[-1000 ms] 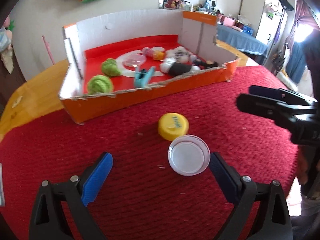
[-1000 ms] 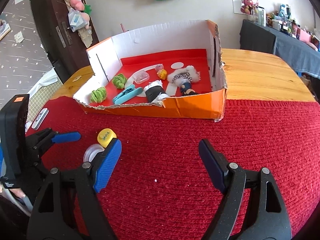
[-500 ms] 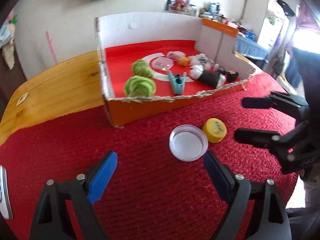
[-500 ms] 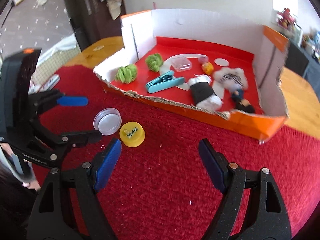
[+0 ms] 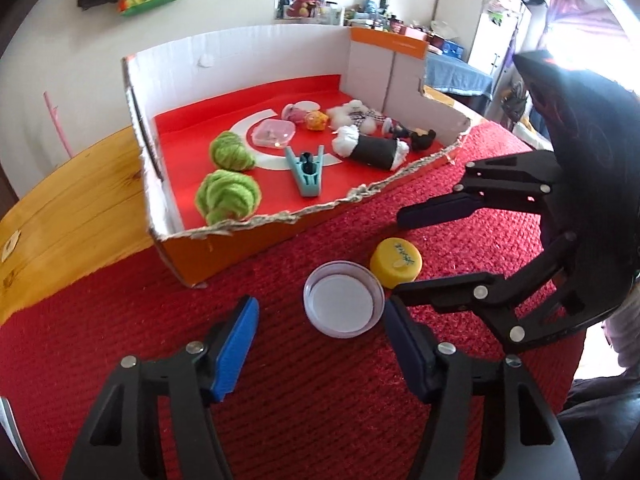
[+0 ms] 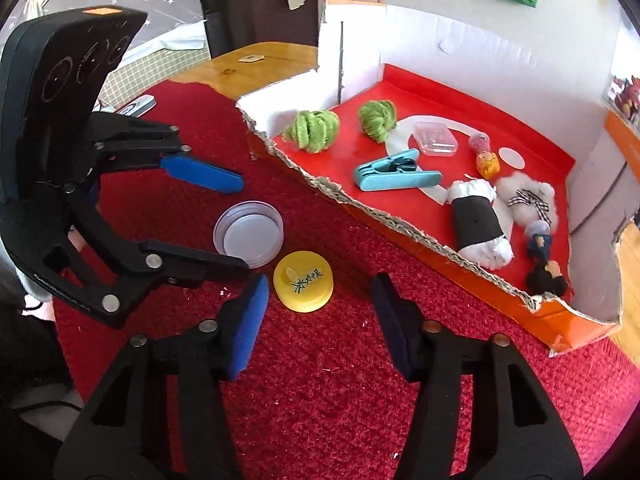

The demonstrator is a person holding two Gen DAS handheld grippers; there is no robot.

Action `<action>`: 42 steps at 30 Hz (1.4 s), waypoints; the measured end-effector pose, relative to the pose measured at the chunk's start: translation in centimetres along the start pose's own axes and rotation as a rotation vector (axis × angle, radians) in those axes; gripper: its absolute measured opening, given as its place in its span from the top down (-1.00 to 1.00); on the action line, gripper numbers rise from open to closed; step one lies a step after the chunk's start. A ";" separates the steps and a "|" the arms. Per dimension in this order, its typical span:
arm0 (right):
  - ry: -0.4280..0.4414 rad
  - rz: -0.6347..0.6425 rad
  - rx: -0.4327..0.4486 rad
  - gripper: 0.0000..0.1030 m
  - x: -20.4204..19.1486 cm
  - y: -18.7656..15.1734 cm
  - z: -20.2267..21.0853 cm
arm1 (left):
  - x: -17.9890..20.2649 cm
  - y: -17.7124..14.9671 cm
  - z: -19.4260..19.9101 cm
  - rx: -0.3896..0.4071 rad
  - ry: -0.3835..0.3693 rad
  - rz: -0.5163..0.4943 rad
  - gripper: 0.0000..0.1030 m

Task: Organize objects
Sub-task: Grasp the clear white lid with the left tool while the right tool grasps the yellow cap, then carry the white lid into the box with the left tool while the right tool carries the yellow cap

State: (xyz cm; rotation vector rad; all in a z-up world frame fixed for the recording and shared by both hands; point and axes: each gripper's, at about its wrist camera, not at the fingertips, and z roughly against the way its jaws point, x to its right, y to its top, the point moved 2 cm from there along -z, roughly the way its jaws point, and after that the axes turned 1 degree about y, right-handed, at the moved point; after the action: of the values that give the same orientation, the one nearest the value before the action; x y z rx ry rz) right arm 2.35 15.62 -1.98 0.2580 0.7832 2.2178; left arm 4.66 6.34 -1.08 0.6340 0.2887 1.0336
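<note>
A clear round lid (image 5: 344, 300) and a yellow cap (image 5: 396, 266) lie side by side on the red cloth, in front of the orange cardboard box (image 5: 240, 248). My left gripper (image 5: 320, 308) has the lid between its fingers, nearer the right pad; its jaws are closing and the pads do not press on it. In the right wrist view, my right gripper (image 6: 320, 284) straddles the yellow cap (image 6: 303, 286), which sits close to the left pad. Its jaws are closing too, with no grip visible. The left gripper (image 6: 242, 224) shows there around the clear lid (image 6: 248, 234).
The box (image 6: 500, 300) holds two green yarn balls (image 5: 228, 192), a teal clip (image 5: 308, 172), a small clear case (image 5: 276, 132), a black-and-white roll (image 5: 372, 150) and small dolls. The red cloth (image 5: 320, 400) covers a wooden table (image 5: 72, 200). A small white device (image 6: 140, 106) lies at the cloth's far edge.
Both grippers' jaws have narrowed. The right gripper swung over to the yellow cap, which now lies between its fingers. The left gripper shifted so the clear lid sits between its fingers.
</note>
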 end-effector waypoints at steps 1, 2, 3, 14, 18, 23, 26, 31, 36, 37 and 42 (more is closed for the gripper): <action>0.003 0.004 0.003 0.08 0.0 -0.1 0.0 | 0.2 0.0 0.0 0.003 -0.005 -0.011 -0.17; 0.010 0.008 0.006 0.15 0.0 -0.1 0.1 | 0.3 0.1 -0.1 0.004 -0.012 -0.021 -0.05; 0.015 0.011 0.010 0.19 0.0 -0.1 0.1 | 0.5 0.1 -0.1 0.003 -0.020 -0.030 0.01; 0.009 -0.013 0.054 0.44 -0.5 -0.9 1.6 | 1.5 0.1 0.5 0.016 -0.022 -0.052 0.18; 0.006 -0.037 0.075 0.44 -0.1 -1.0 2.9 | 1.5 0.4 1.4 0.037 -0.015 -0.047 0.18; -0.029 -0.054 0.103 0.44 0.2 -0.9 4.5 | 1.4 1.0 2.9 0.075 -0.009 -0.030 0.18; -0.047 -0.064 0.117 0.44 0.6 -1.0 5.4 | 1.3 1.3 3.8 0.096 0.004 -0.022 0.18; -0.069 -0.095 0.145 0.44 1.5 -0.8 6.7 | 1.2 1.7 5.2 0.125 0.012 -0.006 0.18; -0.090 -0.098 0.156 0.44 1.6 -1.1 7.8 | 1.4 2.0 5.8 0.141 0.014 0.001 0.18; -0.093 -0.097 0.157 0.44 1.6 -1.1 7.9 | 1.4 2.0 5.8 0.141 0.012 0.001 0.18; -0.092 -0.104 0.162 0.44 1.6 -1.3 8.2 | 1.6 2.2 5.7 0.143 0.012 0.003 0.18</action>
State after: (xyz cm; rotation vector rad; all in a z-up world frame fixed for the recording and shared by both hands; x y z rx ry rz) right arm 5.32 21.21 3.58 0.3872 0.9062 2.0328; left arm 6.83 6.49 4.85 0.7571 0.3746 1.0257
